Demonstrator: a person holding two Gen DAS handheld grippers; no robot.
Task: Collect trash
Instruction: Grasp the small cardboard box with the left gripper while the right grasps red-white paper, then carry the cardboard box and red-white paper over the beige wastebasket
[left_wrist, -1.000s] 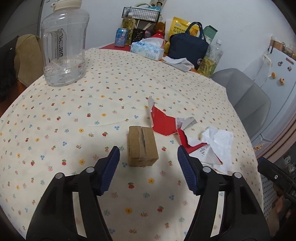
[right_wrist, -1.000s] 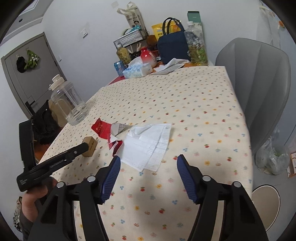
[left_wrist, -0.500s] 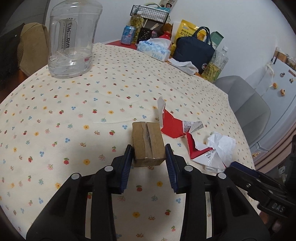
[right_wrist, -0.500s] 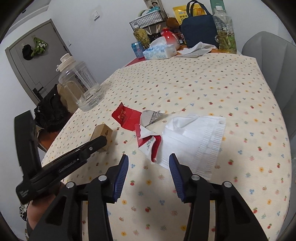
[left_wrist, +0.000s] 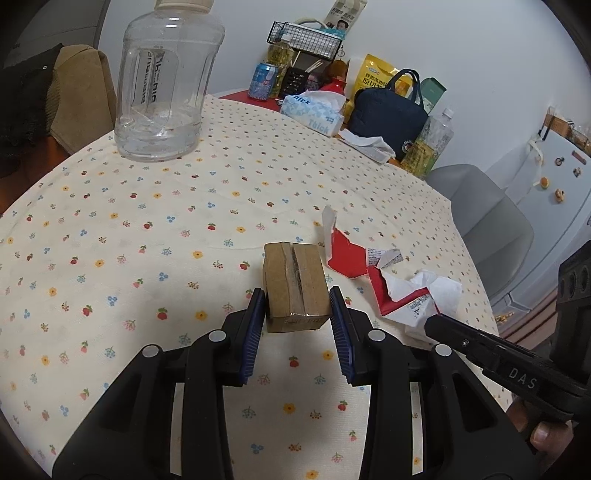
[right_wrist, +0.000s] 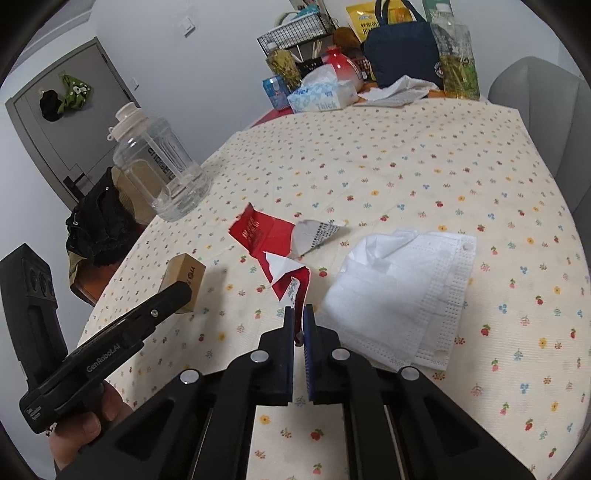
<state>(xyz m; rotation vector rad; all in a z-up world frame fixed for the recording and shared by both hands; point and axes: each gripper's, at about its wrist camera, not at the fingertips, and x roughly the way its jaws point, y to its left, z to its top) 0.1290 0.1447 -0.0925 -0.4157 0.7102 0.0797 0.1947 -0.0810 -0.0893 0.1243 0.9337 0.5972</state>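
A small brown cardboard box (left_wrist: 294, 286) lies on the flowered tablecloth (left_wrist: 147, 229). My left gripper (left_wrist: 297, 299) is shut on the box, one pad on each side. The box also shows in the right wrist view (right_wrist: 184, 275). A torn red and white paper wrapper (right_wrist: 269, 240) lies in the middle of the table, also seen in the left wrist view (left_wrist: 369, 266). My right gripper (right_wrist: 299, 314) is shut on the near tip of the wrapper. A white face mask (right_wrist: 402, 291) lies just right of it.
A large clear water jug (left_wrist: 166, 77) stands at the far left. A tissue pack (left_wrist: 314, 112), a navy bag (left_wrist: 391, 114), bottles, a can and a wire basket crowd the far end. A grey chair (right_wrist: 546, 110) stands at the right edge.
Both grippers were open a second ago. The left moved forward and closed on the box. The right moved in to the red wrapper and closed on its tip.
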